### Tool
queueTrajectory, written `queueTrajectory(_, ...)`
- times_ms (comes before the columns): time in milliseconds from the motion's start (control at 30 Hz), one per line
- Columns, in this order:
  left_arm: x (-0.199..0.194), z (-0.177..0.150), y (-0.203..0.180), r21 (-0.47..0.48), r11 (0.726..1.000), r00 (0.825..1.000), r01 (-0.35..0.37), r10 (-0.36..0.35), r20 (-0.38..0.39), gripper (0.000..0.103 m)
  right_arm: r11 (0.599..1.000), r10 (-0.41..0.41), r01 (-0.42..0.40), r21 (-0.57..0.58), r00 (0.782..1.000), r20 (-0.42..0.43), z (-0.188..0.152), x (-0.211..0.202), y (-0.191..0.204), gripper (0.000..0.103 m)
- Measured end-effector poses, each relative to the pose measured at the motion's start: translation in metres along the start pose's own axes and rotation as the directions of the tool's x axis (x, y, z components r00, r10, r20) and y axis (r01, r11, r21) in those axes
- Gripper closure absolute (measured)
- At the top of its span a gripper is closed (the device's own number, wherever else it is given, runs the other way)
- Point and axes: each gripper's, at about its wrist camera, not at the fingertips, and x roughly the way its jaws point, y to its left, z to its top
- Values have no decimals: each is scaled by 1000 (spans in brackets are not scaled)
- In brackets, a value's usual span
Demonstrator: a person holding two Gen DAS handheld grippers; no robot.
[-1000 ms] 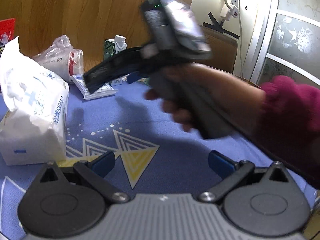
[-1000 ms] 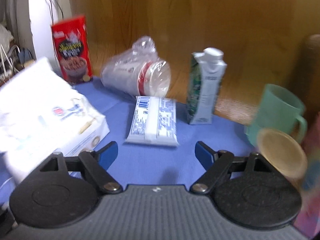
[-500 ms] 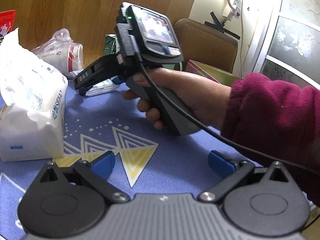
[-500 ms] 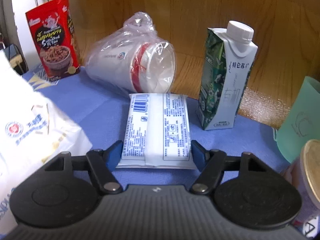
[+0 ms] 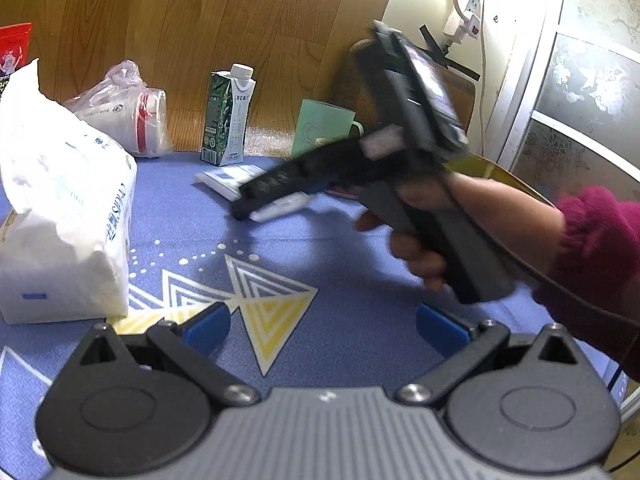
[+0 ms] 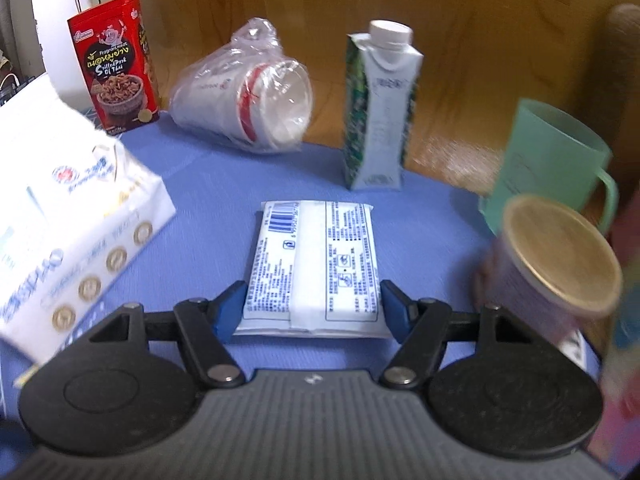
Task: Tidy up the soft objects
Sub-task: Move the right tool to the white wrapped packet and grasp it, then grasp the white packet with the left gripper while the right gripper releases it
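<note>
A small white tissue pack (image 6: 314, 264) with blue print is held between the blue pads of my right gripper (image 6: 312, 312), which is shut on its near end. In the left wrist view the same pack (image 5: 240, 178) shows under the right gripper's fingers (image 5: 280, 184), lifted a little and pulled back from the carton. A large white tissue bag (image 5: 60, 216) stands at the left; it also shows in the right wrist view (image 6: 68, 224). My left gripper (image 5: 324, 326) is open and empty above the blue cloth (image 5: 200, 220).
A bagged stack of paper cups (image 6: 248, 92), a red snack box (image 6: 114, 64), a green-white carton (image 6: 380, 108), a mint mug (image 6: 552, 160) and a gold-lidded can (image 6: 556, 256) stand along the back and right. A wooden wall is behind.
My right gripper closed on the small tissue pack and drew it back toward me and to the right, away from the carton. My left gripper stayed in place, open.
</note>
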Motion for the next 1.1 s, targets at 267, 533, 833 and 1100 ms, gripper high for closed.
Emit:
queueTrajectory(267,-8,6,42,-239,971,998,-9,22,55,0,1000,-5,5,-11,1000,2,-30,-28,-5,30)
queueTrajectory(533,-6,8,45,-249,968,998,-32,43,42,0,1000,-6,7,-28,999,39,-69,-65,11,30)
queueTrajectory(833,-3,7,31,-180,981,997,-68,73,19,0,998,-61,63,-14,995,78,-135,-132,27,30)
queueTrajectory(1100,1,2,-7,27,984,985,-174,173,13,0,979,-169,153,138,979,115,-186,-178,19,30)
